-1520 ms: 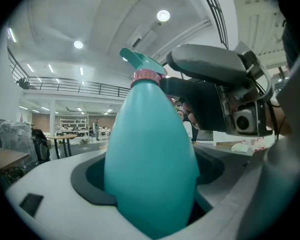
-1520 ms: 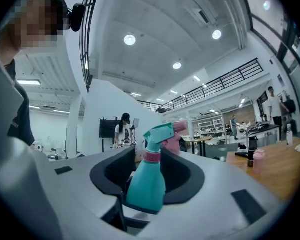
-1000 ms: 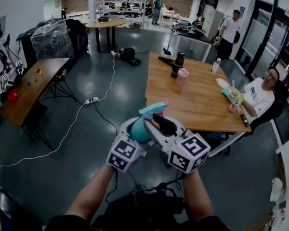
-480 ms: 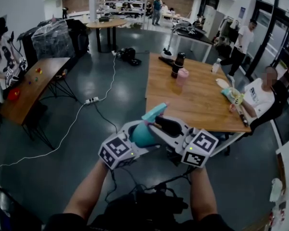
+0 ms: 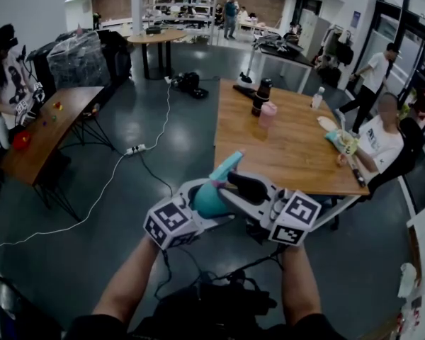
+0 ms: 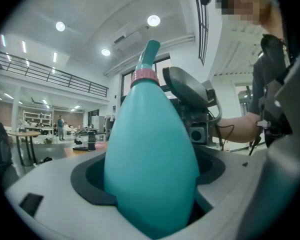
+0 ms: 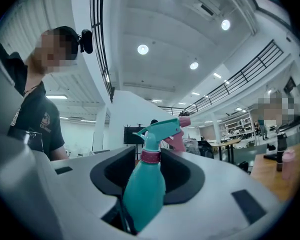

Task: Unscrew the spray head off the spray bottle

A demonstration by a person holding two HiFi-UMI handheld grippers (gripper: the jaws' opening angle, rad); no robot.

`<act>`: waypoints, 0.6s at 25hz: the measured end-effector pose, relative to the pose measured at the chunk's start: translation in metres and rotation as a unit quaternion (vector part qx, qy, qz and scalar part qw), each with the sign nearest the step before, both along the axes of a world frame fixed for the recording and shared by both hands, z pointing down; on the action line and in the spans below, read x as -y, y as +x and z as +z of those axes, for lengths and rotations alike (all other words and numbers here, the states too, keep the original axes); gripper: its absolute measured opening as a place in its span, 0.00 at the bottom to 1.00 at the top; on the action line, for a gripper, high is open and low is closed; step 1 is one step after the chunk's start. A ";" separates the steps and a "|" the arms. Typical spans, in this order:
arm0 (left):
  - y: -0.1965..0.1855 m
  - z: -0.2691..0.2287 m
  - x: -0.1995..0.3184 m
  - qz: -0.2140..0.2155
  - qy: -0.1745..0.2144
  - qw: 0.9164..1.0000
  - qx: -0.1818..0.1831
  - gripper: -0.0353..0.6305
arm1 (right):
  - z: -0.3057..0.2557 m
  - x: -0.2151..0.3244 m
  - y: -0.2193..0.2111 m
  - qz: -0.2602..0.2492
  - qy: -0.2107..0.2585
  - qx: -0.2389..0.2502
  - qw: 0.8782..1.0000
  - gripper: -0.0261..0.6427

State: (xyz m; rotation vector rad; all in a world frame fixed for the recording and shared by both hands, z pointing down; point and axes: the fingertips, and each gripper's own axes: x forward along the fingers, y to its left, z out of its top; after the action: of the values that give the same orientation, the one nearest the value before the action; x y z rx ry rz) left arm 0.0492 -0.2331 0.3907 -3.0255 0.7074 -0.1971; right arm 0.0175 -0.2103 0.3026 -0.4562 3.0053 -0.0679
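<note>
Spray bottle (image 5: 212,195), a smooth teal teardrop with a pink collar, had tilted since earlier. Left claw (image 5: 198,202) clamped its belly. Right claw (image 5: 237,190) had just been opening, jaws wide around it.

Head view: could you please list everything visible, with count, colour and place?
bottle: 1, teal, held up at centre.
spray head: 1, teal, on bottle.
tables: 3, wooden, right, left and far back.
flask: 1, black, right table.
cup: 1, pink, beside flask.
cable: 1, white, floor at left.
people: several; one seated at right table, one at left table, others behind.
left gripper: 1, white, fingers shut on bottle.
right gripper: 1, white, fingers just opened further, bottle between them, contact unclear.
arms: 2, bare, bottom.
</note>
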 end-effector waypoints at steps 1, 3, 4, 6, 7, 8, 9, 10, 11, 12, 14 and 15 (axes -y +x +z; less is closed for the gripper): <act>-0.002 -0.001 0.003 -0.015 0.001 1.000 0.002 0.70 | -0.001 0.000 0.000 0.005 -0.002 0.001 1.000 0.27; -0.007 -0.001 0.012 -0.050 0.005 0.999 0.003 0.70 | -0.002 0.002 -0.001 0.023 -0.005 -0.001 1.000 0.27; -0.010 0.001 0.017 -0.068 0.008 0.998 0.003 0.70 | -0.001 0.005 -0.002 0.037 -0.006 -0.006 0.999 0.27; -0.015 0.004 0.025 -0.102 0.011 0.995 0.010 0.70 | 0.003 0.011 -0.003 0.070 -0.003 -0.023 0.997 0.27; -0.017 0.005 0.029 -0.116 0.012 0.993 0.015 0.70 | 0.005 0.014 -0.003 0.085 -0.002 -0.029 0.996 0.27; -0.018 0.007 0.032 -0.129 0.012 0.991 0.019 0.70 | 0.006 0.016 -0.004 0.096 -0.003 -0.032 0.995 0.27; -0.019 0.008 0.034 -0.139 0.012 0.990 0.022 0.70 | 0.006 0.018 -0.004 0.105 -0.008 -0.031 0.994 0.27; -0.020 0.010 0.037 -0.148 0.010 0.989 0.023 0.70 | 0.007 0.020 -0.005 0.111 -0.013 -0.029 0.993 0.27; -0.021 0.010 0.039 -0.156 0.009 0.988 0.023 0.70 | 0.007 0.022 -0.005 0.118 -0.018 -0.027 0.993 0.27; -0.022 0.010 0.041 -0.162 0.008 0.986 0.023 0.70 | 0.006 0.025 -0.005 0.125 -0.022 -0.025 0.992 0.27; -0.023 0.011 0.045 -0.174 0.009 0.984 0.025 0.70 | 0.006 0.031 -0.006 0.138 -0.030 -0.024 0.990 0.27; -0.023 0.012 0.047 -0.179 0.009 0.983 0.027 0.70 | 0.007 0.033 -0.007 0.144 -0.034 -0.024 0.989 0.27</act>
State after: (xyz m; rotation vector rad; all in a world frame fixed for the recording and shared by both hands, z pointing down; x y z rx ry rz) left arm 0.0257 -0.2799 0.4023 -2.8367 1.2348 -0.2756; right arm 0.0110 -0.2433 0.3095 -0.9048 2.9542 -0.1385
